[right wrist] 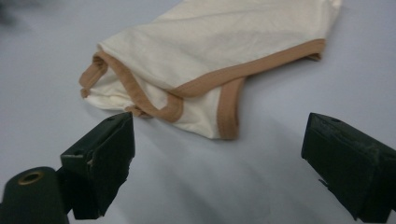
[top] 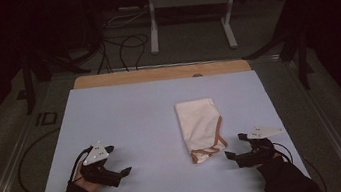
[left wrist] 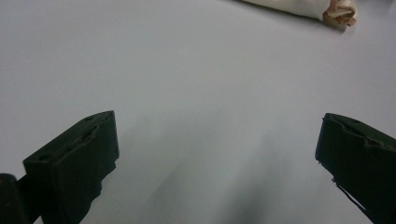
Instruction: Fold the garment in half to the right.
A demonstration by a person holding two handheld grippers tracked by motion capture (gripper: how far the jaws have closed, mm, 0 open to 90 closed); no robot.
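Observation:
A folded cream garment with tan trim (top: 201, 128) lies right of centre on the pale blue mat (top: 126, 117); its trimmed end (right wrist: 187, 98) points toward me. My right gripper (top: 236, 146) rests on the mat just right of that end, open, jaws spread wide and empty (right wrist: 219, 154). Over at the near left my left gripper (top: 118, 160) rests on the mat, open and empty (left wrist: 215, 149), well away from the garment, whose trimmed end (left wrist: 340, 13) shows far off in the left gripper view.
The mat covers a wooden tabletop (top: 155, 74) whose far strip is bare. Beyond it, a metal stand (top: 190, 2) and loose cables (top: 121, 47) are on the floor. Bare mat lies between the grippers.

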